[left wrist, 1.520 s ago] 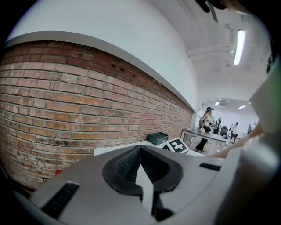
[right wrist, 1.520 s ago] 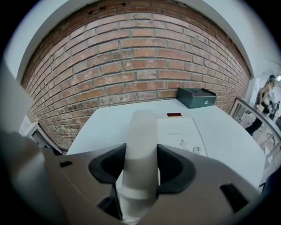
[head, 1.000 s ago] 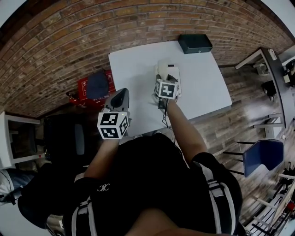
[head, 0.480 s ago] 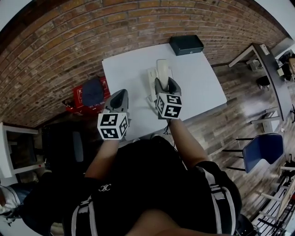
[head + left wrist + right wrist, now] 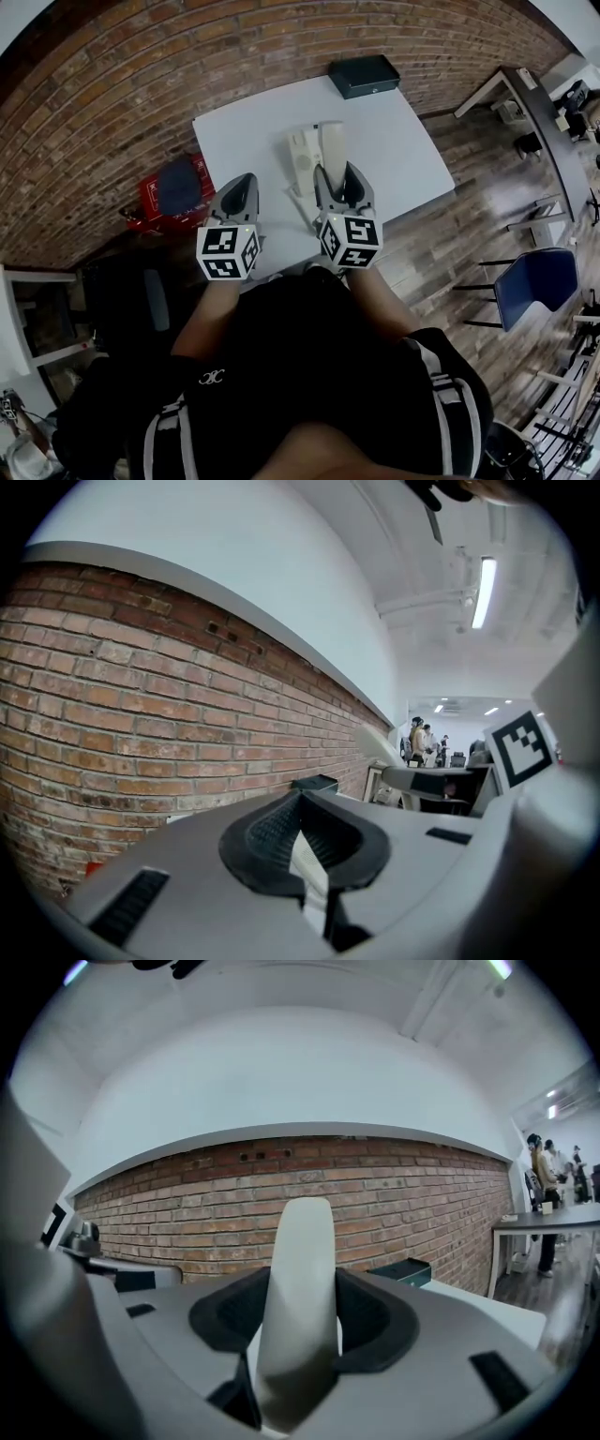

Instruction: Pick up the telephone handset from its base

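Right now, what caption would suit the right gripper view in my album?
The right gripper clamps a cream telephone handset, with a brick wall behind.

no legible text, labels, or numbers

Left gripper, jaws together, nothing held; brick wall at 9 o'clock; dark box beyond the tips; right gripper's marker cube at 3 o'clock; ceiling lamp at 1 o'clock.
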`<action>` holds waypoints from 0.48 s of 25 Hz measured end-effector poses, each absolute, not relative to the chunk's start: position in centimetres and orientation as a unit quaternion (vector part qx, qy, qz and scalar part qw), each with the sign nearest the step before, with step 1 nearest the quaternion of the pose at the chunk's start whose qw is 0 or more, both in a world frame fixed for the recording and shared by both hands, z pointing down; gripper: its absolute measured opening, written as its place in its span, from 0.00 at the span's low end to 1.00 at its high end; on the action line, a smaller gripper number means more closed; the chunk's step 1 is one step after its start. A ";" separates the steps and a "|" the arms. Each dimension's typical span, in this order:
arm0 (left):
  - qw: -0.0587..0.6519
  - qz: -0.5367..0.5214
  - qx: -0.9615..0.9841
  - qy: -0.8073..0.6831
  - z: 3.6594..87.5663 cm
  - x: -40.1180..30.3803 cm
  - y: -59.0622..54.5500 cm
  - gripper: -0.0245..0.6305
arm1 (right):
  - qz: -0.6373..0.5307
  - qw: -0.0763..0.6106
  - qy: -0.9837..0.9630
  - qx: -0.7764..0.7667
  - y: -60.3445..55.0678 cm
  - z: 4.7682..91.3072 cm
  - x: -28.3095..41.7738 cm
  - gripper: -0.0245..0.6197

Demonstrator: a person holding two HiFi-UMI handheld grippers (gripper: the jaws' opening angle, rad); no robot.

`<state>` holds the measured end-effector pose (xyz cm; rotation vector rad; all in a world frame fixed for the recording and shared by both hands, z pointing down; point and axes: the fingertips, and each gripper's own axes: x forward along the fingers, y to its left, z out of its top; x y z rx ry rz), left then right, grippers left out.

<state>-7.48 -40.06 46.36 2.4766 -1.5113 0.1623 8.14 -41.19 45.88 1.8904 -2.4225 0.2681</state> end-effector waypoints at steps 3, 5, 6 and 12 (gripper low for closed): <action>0.116 0.057 0.850 -0.510 46.3 -6.9 -39.8 0.04 | 0.094 0.021 -0.783 0.615 -40.9 45.4 8.5 0.35; 0.119 0.058 0.852 -0.507 46.3 -6.7 -39.9 0.04 | 0.095 0.017 -0.783 0.615 -40.9 45.0 8.5 0.35; 0.120 0.059 0.852 -0.506 46.4 -6.7 -39.9 0.04 | 0.095 0.016 -0.783 0.614 -40.9 44.9 8.5 0.35; 0.122 0.064 0.854 -0.502 46.6 -6.9 -40.0 0.04 | 0.107 0.020 -0.782 0.614 -41.3 45.6 8.1 0.35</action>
